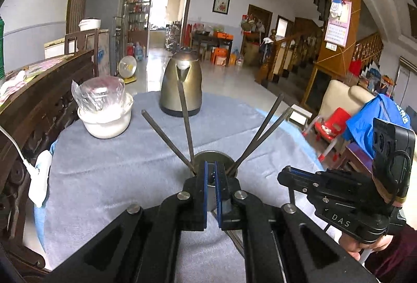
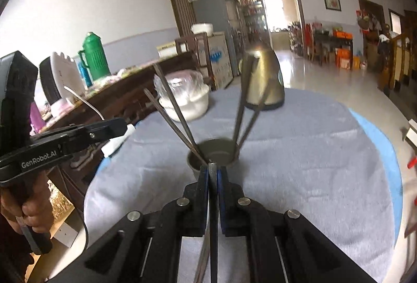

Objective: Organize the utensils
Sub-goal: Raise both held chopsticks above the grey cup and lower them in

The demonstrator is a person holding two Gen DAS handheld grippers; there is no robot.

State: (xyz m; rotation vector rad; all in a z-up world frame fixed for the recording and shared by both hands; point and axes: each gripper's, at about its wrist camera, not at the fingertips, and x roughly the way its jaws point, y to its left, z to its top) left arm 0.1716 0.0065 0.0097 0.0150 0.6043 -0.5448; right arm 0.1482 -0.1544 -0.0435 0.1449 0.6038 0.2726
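**Both tools raised above the chopstick cup, each gripping a metal utensil**

Left wrist view: the left tool, black with blue pads, has its jaws drawn narrow; a thin metal strip shows between the pads and runs down towards the grey cloth-covered round desk. Just ahead of the fingertips stands a small dark metal cup, holding four long grey metal chopsticks that fan outward, two leaning left and two leaning right. Behind the cup, near the far edge of the desk, stands a brass-coloured electric kettle; to its left sits a white bowl covered with clear plastic film. The right tool appears at the lower right, held by a hand, its tips near the cup but apart from it.

Right wrist view: the right tool is clamped on a slim dark metal utensil that lies along its centre line between the pads, its tip reaching the near rim of the cup. The utensil's kind cannot be told.
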